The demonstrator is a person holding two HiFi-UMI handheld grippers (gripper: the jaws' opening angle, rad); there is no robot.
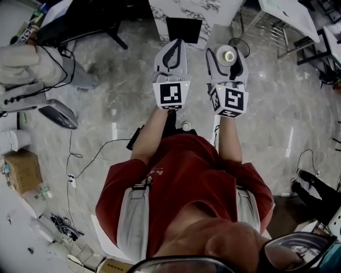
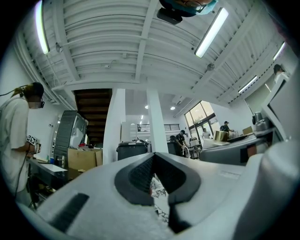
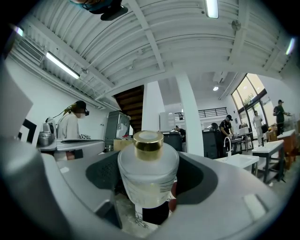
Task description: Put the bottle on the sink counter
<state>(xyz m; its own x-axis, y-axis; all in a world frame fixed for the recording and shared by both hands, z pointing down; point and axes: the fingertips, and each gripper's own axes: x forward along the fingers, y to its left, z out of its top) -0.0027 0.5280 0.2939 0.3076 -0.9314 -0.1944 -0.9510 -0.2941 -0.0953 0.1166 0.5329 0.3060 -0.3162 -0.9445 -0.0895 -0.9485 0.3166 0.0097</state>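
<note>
Two grippers are reaching forward side by side in the head view, both stopping just short of a white marble-patterned block (image 1: 213, 13) that is carrying a dark panel (image 1: 184, 29) on its near face. The left gripper (image 1: 178, 43) is pointing at that panel, its fingers pressed together with nothing between them. The right gripper (image 1: 228, 50), just beside the panel, is clamping the bottle (image 1: 229, 55), which is standing upright between its fingers, on the near side of the block and not resting on it.

Looking along the left gripper's own fingers, the dark pads are meeting at their tips, and the block's grey veining is showing through the small gap beneath them. A person (image 2: 18, 140) in a white shirt is standing well off to the left of the block.

Looking along the right gripper's fingers, both pads are pressing on the frosted sides of the bottle. Its gold cap (image 3: 148, 140) is pointing straight up, and the block and its panel are showing below it.
</note>
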